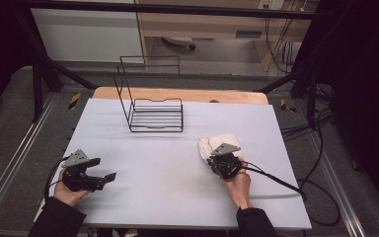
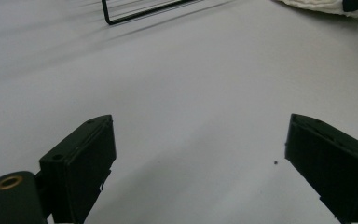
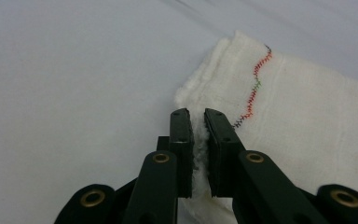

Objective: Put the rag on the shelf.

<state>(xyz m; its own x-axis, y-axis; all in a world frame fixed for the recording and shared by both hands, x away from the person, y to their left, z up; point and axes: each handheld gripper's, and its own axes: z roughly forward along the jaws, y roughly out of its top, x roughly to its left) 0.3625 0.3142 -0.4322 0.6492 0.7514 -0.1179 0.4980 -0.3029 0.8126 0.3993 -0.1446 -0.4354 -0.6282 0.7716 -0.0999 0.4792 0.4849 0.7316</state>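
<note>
Right tool (image 3: 197, 119) is already clamped on the near edge of the folded white towel (image 3: 303, 107), jaws nearly together with a bit of terry bunched up between the pads, so that side is sorted. The towel sits on the right half of the worktop (image 1: 177, 163), and in the high view the right tool (image 1: 223, 163) is parked right at its near end while the rest of the cloth (image 1: 217, 143) stretches away from the hand, toward the far edge. So the long axis runs roughly front to back, pointing loosely toward the black wire rack (image 1: 153, 116) at the far middle of the worktop. That's the thing that matters, I reckon: the rack is up and to the left of the towel, well apart from it, so any carry would go forward and across, with the free end of the cloth trailing off the pinch. Left tool (image 1: 96, 178) is way over on the left side, jaws wide apart over bare worktop with nothing between them; its own camera has the towel (image 2: 321, 5) off in the far corner and a bit of the rack's base wire (image 2: 140, 14) up top. Right hand is clearly the nearer one; the left would have to cross most of the worktop to help.
</note>
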